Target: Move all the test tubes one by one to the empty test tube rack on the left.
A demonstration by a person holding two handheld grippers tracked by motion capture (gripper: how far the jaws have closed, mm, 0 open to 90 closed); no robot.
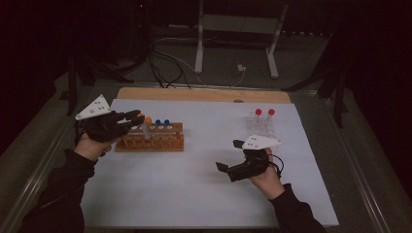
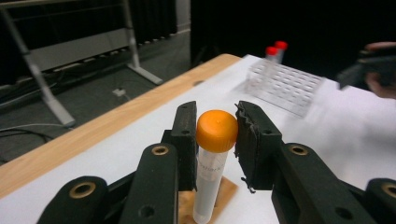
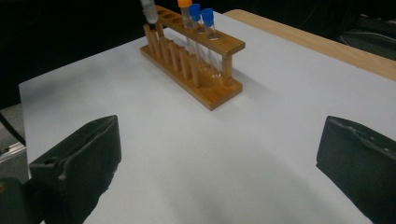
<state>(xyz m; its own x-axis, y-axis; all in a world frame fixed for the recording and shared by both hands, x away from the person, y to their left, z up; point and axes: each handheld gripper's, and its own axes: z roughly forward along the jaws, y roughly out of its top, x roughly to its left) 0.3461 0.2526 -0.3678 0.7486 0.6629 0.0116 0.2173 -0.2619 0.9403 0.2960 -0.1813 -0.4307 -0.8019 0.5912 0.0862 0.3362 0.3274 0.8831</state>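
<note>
- Dim lab, dark floor strewn with cables behind a white-topped bench (image 1: 204,194) whose far edge shows a strip of bare wood
- At the bench's left side, the left gripper (image 2: 217,135) has its jaws closed on the neck of an orange-capped tube (image 2: 212,161), just under the cap, so the tube hangs upright and can likely be steered straight down into a hole
- That tube (image 1: 142,124) hangs over the left end of the wooden rack (image 1: 150,138), its tip above the rack's top bar and not yet seated; the right gripper view catches the tip (image 3: 149,10) just above the far end of the rack (image 3: 194,63)
- Three capped tubes already stand together at one end of the rack, one orange (image 3: 185,9) and two blue (image 3: 201,18), which suggests the rack is being filled slot by slot
- Near the bench's far right corner a clear plastic rack (image 1: 262,125) carries two red-capped tubes (image 1: 265,112), probably waiting their turn
- The right gripper (image 1: 233,158) rests low over bare bench toward the near right, well apart from both racks; its jaws stand wide apart with nothing between them, a pose that reads as idle and ready for the next pick
- Judged from this, the step in hand is lowering the orange-capped tube into an empty hole; a tilt could catch the tip on the rack's bar
</note>
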